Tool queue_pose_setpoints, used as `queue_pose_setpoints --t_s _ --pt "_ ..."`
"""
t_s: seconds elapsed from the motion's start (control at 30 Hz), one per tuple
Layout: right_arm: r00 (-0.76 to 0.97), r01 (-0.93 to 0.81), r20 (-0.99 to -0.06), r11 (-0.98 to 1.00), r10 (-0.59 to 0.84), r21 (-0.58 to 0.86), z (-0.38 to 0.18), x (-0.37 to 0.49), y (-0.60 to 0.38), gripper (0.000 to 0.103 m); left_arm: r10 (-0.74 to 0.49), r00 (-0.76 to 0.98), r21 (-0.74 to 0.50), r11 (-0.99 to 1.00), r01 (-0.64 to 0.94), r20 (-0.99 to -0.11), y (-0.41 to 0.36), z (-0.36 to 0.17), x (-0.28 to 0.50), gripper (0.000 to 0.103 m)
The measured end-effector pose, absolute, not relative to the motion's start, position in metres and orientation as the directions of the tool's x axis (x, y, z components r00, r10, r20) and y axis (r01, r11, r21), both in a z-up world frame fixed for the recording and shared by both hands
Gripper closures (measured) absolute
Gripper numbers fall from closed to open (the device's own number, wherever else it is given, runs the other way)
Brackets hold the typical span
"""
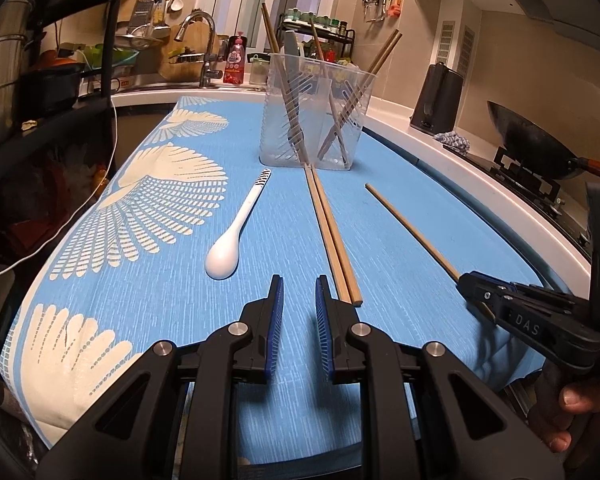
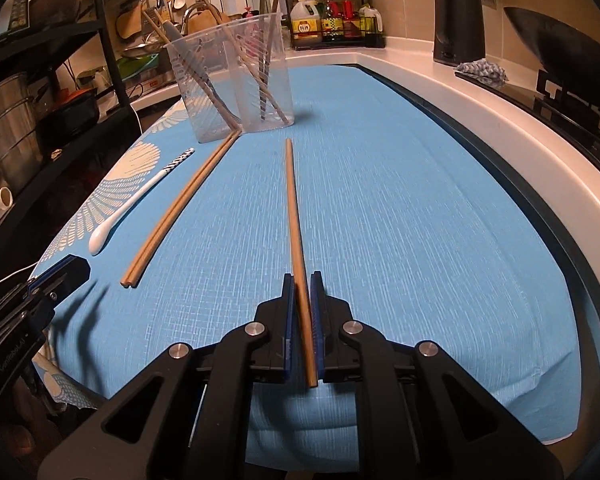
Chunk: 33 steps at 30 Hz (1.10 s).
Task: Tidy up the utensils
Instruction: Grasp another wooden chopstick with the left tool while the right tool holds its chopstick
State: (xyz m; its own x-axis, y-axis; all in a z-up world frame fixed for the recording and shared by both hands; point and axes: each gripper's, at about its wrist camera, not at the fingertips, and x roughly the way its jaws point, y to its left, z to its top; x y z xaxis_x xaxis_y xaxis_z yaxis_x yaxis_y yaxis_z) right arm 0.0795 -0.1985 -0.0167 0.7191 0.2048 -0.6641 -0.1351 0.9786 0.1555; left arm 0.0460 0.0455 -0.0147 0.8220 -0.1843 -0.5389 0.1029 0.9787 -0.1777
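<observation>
Wooden sticks already stand in the clear plastic cup (image 1: 314, 116), so some tidying is done. Left on the blue cloth (image 2: 400, 208) are a pair of long wooden chopsticks (image 1: 328, 232), a white spoon with a striped handle (image 1: 236, 236), and one single wooden chopstick (image 2: 294, 216). The right gripper (image 2: 302, 280) has its blue pads closed around that single chopstick near its end. The left gripper (image 1: 299, 284) hangs spread apart and holds nothing, just beside the pair's near end.

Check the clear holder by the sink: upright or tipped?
Upright. The clear holder stands on its base on the blue cloth, rim up, with chopsticks leaning inside and sticking out above it.
</observation>
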Motion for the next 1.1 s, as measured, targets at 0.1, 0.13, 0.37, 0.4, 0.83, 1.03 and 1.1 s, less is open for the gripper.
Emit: queue_pose_setpoints --t_s 0.1,0.13,0.37,0.4,0.83,1.03,1.1 --pt "0.721 -0.142 -0.658 0.976 0.215 0.164 -0.017 0.078 -0.199 0.093 -0.195 0.816 -0.188 0.976 0.109 -0.544 0.044 -0.015 0.052 0.086" --pt "0.723 -0.142 -0.657 0.976 0.215 0.163 -0.017 0.078 -0.198 0.093 -0.204 0.812 -0.199 0.974 0.11 -0.546 0.043 -0.015 0.054 0.086" --pt "0.728 -0.154 -0.65 0.976 0.218 0.155 -0.018 0.076 -0.197 0.092 -0.23 0.795 -0.242 0.964 0.109 -0.561 0.034 -0.017 0.07 0.086" --pt "0.727 -0.154 -0.651 0.976 0.218 0.155 -0.018 0.076 -0.197 0.092 -0.231 0.791 -0.244 0.964 0.107 -0.566 0.032 -0.018 0.072 0.086" --pt "0.731 -0.163 -0.645 0.975 0.221 0.149 -0.019 0.074 -0.196 0.092 -0.131 0.772 -0.103 0.991 0.084 -0.622 0.005 -0.026 0.087 0.086" --pt "0.73 -0.16 -0.648 0.976 0.217 0.146 -0.018 0.075 -0.196 0.095 -0.095 0.784 -0.059 0.995 0.075 -0.613 0.005 -0.026 0.081 0.096" --pt "0.727 -0.16 -0.649 0.975 0.222 0.154 -0.018 0.076 -0.197 0.096 -0.09 0.788 -0.066 0.996 0.063 -0.609 0.01 -0.025 0.076 0.096"
